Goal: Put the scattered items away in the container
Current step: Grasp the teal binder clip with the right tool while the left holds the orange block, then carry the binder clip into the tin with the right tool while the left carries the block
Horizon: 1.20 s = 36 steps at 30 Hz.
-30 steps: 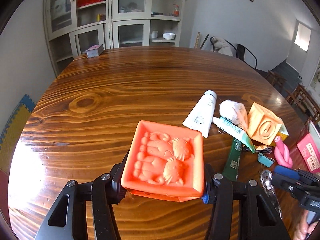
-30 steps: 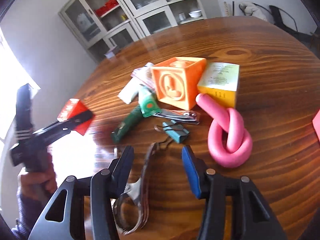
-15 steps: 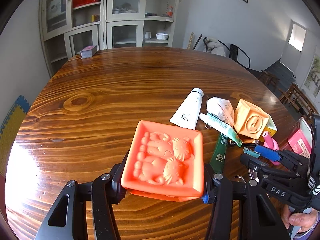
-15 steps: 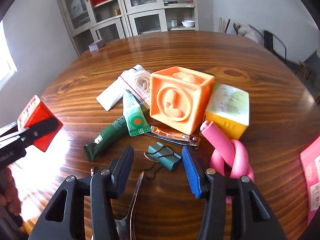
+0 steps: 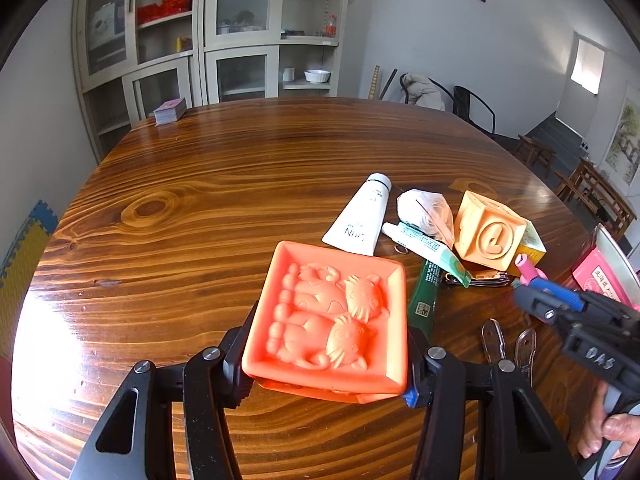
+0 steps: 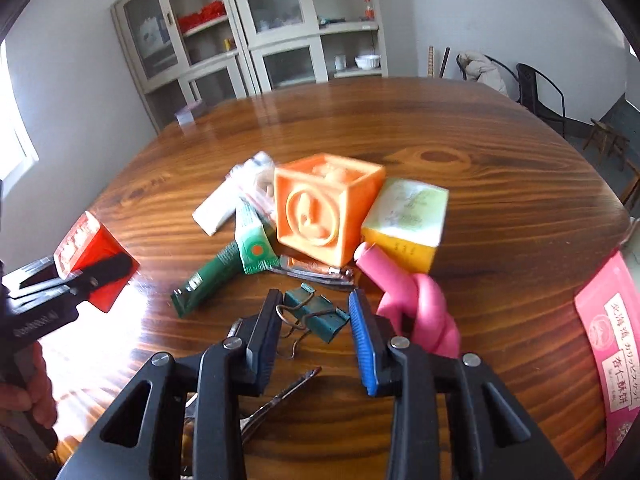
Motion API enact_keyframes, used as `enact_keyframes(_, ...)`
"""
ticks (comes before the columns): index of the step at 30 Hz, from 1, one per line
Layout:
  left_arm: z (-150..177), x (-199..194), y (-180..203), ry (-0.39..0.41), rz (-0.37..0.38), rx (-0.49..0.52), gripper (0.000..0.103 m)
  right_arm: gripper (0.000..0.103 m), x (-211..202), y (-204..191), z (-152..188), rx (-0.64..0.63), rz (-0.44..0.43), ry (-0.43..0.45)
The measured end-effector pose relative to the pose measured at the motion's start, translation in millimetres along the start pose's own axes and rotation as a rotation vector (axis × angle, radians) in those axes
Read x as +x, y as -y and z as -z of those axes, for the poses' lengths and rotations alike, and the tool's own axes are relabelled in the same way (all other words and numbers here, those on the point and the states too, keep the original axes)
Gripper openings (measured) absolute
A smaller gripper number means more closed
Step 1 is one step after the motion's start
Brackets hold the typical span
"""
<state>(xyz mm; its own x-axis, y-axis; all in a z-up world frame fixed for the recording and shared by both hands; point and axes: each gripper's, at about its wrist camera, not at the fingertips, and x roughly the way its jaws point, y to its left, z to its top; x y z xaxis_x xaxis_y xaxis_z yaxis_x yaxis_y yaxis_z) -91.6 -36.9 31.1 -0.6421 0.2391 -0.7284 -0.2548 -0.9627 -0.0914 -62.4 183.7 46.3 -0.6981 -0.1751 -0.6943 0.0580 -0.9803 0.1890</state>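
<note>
Orange tray (image 5: 326, 316) is clamped by its side edges in the left gripper (image 5: 326, 372), near-left of the clutter; stiff and light. Teal clip (image 6: 316, 314), small, hard, with wire handles, sits between the closing right gripper (image 6: 314, 336) pads, not yet pinched. Jaws were wider a second ago.

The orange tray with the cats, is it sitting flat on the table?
No, the left gripper holds the orange tray up off the table.
</note>
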Motion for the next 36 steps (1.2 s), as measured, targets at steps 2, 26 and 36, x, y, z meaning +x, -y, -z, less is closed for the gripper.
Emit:
enact_keyframes(2,0,-2,2,0.003,0.004,-0.003,0.057,0.037,-11,6,-3,0.026,-0.004,0.038)
enact_keyframes(26,10,-36,99,0.049,0.175,0.024,0.057,0.037,-114,83,25,0.130,0.119,0.213)
enact_keyframes(36,7,-37,187,0.037,0.260,0.105,0.057,0.038,-163,152,47,0.222,0.202,0.293)
